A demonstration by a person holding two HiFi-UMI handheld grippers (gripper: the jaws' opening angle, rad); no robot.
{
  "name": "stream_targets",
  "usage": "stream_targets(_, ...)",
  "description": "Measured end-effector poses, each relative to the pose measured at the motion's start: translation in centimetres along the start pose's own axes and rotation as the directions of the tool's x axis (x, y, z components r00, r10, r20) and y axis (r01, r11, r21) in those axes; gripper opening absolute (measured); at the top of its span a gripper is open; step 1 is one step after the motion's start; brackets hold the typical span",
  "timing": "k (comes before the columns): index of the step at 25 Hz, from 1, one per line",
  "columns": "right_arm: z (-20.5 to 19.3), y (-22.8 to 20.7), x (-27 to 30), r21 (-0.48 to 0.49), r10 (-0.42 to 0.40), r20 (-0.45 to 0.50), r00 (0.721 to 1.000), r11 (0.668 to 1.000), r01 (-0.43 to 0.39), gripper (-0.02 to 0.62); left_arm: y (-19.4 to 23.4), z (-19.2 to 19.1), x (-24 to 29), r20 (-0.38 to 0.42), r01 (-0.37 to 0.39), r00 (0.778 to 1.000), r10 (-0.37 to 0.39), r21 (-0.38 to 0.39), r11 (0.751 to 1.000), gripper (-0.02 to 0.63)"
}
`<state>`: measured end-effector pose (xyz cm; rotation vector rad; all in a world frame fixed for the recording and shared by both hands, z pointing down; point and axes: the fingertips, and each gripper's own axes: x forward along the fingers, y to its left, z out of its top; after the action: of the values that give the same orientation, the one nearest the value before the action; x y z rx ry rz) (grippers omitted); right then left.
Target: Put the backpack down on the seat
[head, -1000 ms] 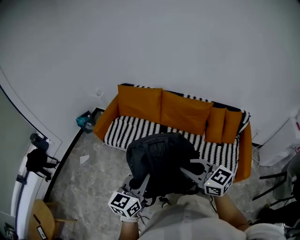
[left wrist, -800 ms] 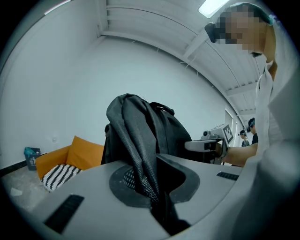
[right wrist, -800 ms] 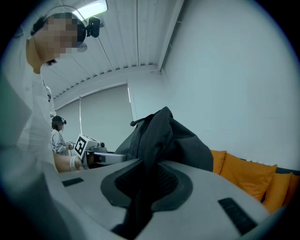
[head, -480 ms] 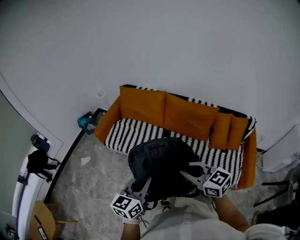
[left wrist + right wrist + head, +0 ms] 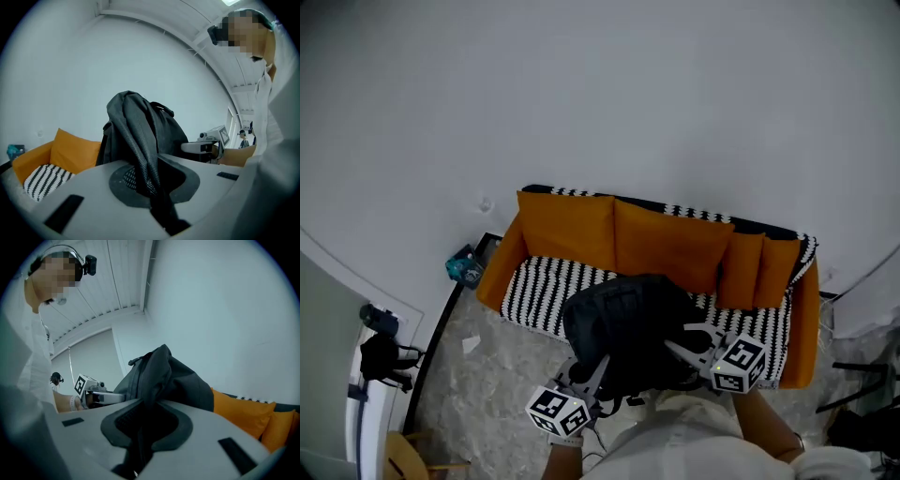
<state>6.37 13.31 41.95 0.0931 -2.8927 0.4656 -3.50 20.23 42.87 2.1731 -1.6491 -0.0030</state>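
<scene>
Backpack (image 5: pixel 623 323) nearer sofa (image 5: pixel 539 291); cushions (image 5: pixel 661 239) behind.

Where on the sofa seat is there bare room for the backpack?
The striped seat is bare at its left half, between the orange left arm and the held backpack, in front of the big back cushion. The right end is crowded: two small orange cushions stand there, leaving only a narrow strip beside the right arm.

We see an orange sofa with a black-and-white striped seat (image 5: pixel 546 291) standing on a grey stone-patterned floor (image 5: pixel 487 394). Plump orange fabric cushions (image 5: pixel 567 230) lean along its back. A small teal object (image 5: pixel 465 267) sits on the floor just beside one end.
</scene>
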Motion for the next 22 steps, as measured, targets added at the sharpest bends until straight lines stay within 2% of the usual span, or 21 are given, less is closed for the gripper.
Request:
stream_targets(9,1.4,-10.7,-2.4,0.007,-0.083,-0.023,0.996,0.997,0.083,0.052,0.5,1.2,11.6,-0.066,0.068,0.996,-0.068,0.004,0.998,0.049)
stream_targets(15,2.0,-14.3,-2.7,0.019,-0.129,-0.030,0.991,0.991,0.130,0.052,1.3,1.8,15.7,-0.093,0.124,0.988,-0.125,-0.015,0.992,0.049)
stream_targets(22,2.0,-17.2,-1.0,0.064,-0.196,-0.043,0.980,0.978,0.198,0.052,4.2,2.4,18.9,-0.135,0.186,0.973,-0.189,-0.037,0.982,0.049)
